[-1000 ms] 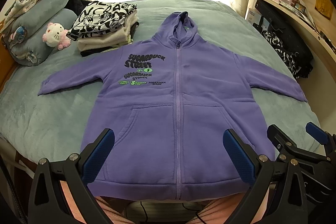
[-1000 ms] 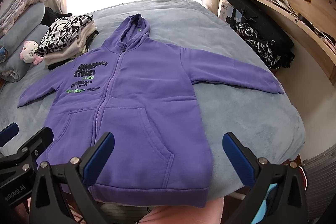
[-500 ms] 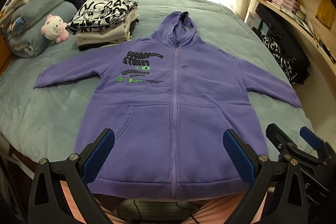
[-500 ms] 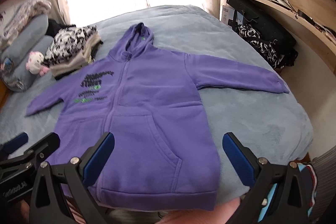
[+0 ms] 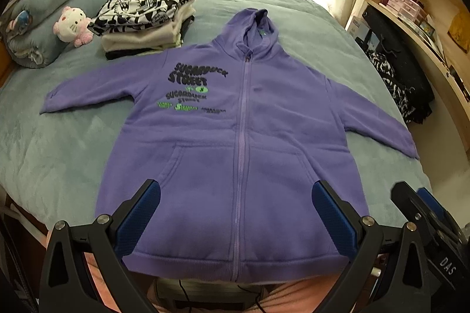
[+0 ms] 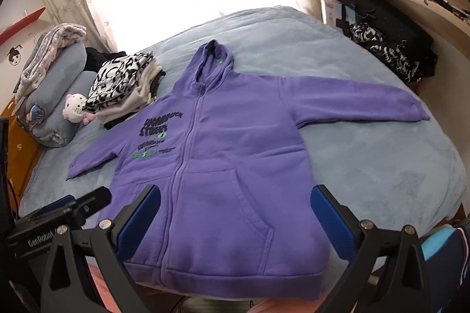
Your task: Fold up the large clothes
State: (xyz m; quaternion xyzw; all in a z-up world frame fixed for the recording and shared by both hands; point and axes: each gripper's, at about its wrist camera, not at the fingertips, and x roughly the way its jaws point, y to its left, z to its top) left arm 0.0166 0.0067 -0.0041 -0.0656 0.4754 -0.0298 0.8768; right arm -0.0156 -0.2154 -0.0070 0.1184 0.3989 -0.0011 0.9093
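Purple hoodie point(image 5: 235, 142) flat (both claws wide)

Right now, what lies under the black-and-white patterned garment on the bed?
The black-and-white patterned garment tops a folded stack: cream layers beneath it, then a dark one at the bottom. How many pieces there are, and what they are, stays covered.

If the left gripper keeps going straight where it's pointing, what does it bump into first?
Probably the purple hoodie lying flat on the bed. The open left gripper points at its lower front, near the zipper, though depth is hard to judge.
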